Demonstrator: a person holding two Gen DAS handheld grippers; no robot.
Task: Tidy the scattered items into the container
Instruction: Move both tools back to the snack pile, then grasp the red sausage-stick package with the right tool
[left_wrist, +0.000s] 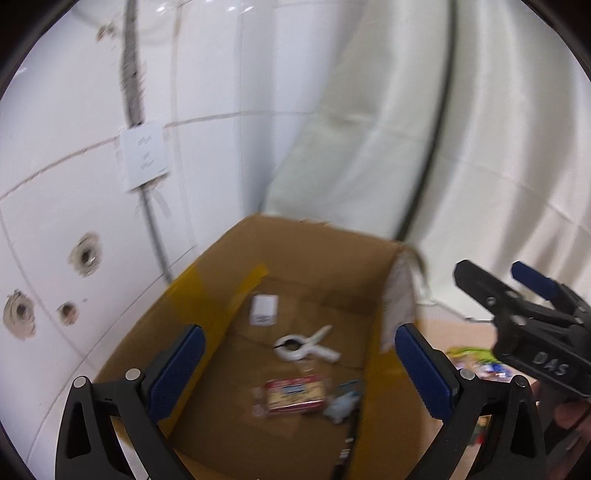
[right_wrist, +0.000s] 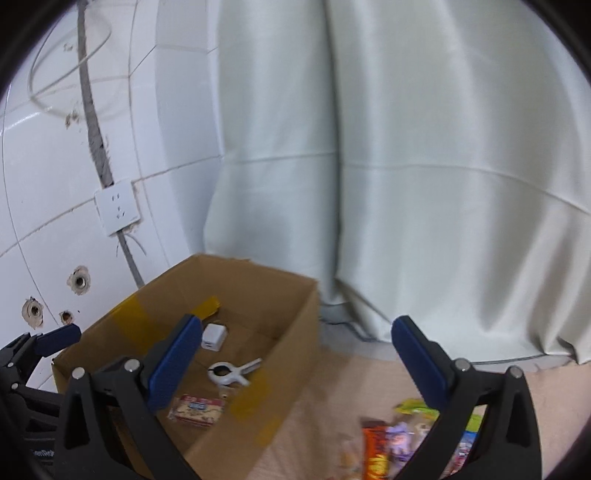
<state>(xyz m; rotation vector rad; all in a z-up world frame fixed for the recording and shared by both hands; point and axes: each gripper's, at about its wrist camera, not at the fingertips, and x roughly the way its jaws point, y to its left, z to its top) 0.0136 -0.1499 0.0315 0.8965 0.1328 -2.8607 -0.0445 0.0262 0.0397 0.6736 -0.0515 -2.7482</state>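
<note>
both grippers (left_wrist: 299, 369) (right_wrist: 295, 365) wide over box (left_wrist: 314, 236)

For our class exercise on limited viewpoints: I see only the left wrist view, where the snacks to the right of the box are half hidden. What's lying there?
Observer: An orange wrapper lies on the table, clear of the box.
Operator: Anything beside it?
Observer: A purple packet, touching its right side.
Operator: Are the right tongs carrying something?
Observer: No. The right tongs are open with nothing between them.
</note>
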